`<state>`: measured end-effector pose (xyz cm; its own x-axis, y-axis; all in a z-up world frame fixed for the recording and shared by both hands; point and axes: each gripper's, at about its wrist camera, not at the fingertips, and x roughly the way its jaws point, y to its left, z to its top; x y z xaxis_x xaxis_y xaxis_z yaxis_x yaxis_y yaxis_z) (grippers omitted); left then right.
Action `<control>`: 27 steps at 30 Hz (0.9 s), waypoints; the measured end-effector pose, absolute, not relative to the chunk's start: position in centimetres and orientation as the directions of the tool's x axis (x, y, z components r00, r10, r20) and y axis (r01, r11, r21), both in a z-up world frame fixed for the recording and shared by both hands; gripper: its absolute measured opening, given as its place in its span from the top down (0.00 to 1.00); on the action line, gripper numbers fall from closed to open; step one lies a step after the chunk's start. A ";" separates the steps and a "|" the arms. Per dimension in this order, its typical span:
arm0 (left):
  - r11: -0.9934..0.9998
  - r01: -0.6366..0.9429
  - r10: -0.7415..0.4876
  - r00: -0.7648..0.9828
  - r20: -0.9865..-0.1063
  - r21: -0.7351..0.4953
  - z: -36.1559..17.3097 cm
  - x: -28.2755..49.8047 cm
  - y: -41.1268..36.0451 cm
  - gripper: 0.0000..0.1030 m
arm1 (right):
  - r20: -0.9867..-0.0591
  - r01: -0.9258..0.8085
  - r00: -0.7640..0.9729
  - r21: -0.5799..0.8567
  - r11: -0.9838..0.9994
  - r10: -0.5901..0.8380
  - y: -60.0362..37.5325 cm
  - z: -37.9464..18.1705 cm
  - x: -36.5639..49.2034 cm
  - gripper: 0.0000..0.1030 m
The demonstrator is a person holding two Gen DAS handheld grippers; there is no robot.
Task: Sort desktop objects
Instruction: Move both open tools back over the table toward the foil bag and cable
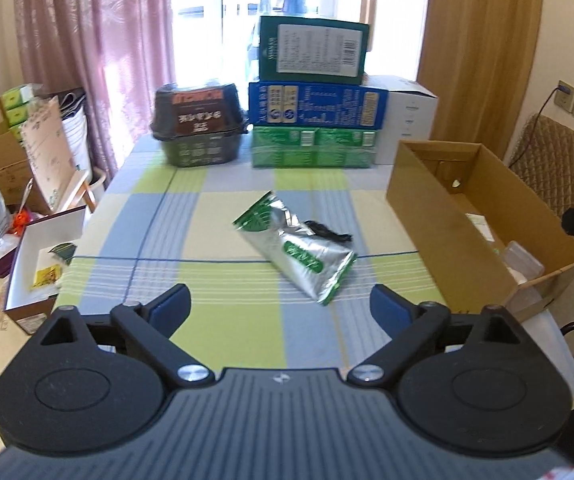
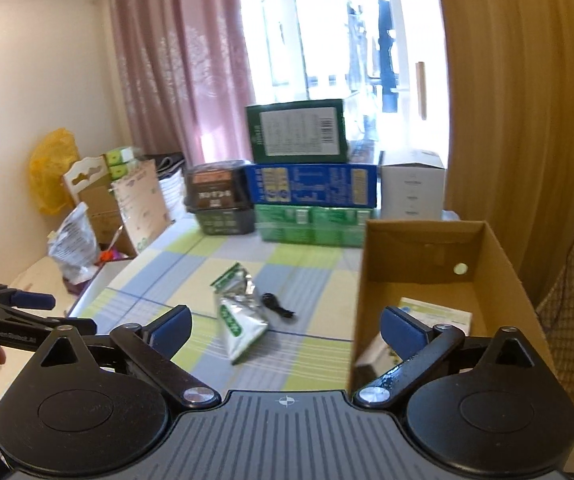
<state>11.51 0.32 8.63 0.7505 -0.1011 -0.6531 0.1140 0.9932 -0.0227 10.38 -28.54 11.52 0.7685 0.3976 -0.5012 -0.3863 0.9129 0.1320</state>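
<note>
left tool (image 1: 280,304) spread, empty | right tool (image 2: 287,325) spread, empty | foil pouch (image 1: 297,246) flat mid-table (image 1: 159,232), black cord (image 1: 329,233) touching it | carton (image 1: 483,224) right, some items inside | stacked boxes (image 1: 315,100) far

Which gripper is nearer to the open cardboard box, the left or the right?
Right. The right gripper is open at the cardboard box's near end, one finger already over its inside. The left gripper, also open, is further left, over the checked tablecloth.
</note>
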 end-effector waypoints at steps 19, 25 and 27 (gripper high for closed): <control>0.998 0.054 -0.050 0.711 -0.702 -0.016 5.6 10.7 3.7 0.02 | -0.555 -0.458 0.705 0.120 0.881 0.442 -23.4 8.8 10.3 0.02; 0.999 0.043 -0.047 0.700 -0.712 -0.023 4.8 11.3 4.6 0.02 | -0.571 -0.472 0.685 0.126 0.873 0.453 -21.8 7.6 10.9 0.02; 0.999 0.037 -0.044 0.696 -0.716 -0.026 4.4 11.5 5.0 0.02 | -0.579 -0.477 0.675 0.129 0.869 0.457 -21.0 7.1 11.2 0.02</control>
<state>11.51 5.03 4.38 0.6964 -0.0445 -0.7163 0.0371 0.9990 -0.0259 11.23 -21.02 7.06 0.6755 0.4566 -0.5790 -0.4769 0.8694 0.1292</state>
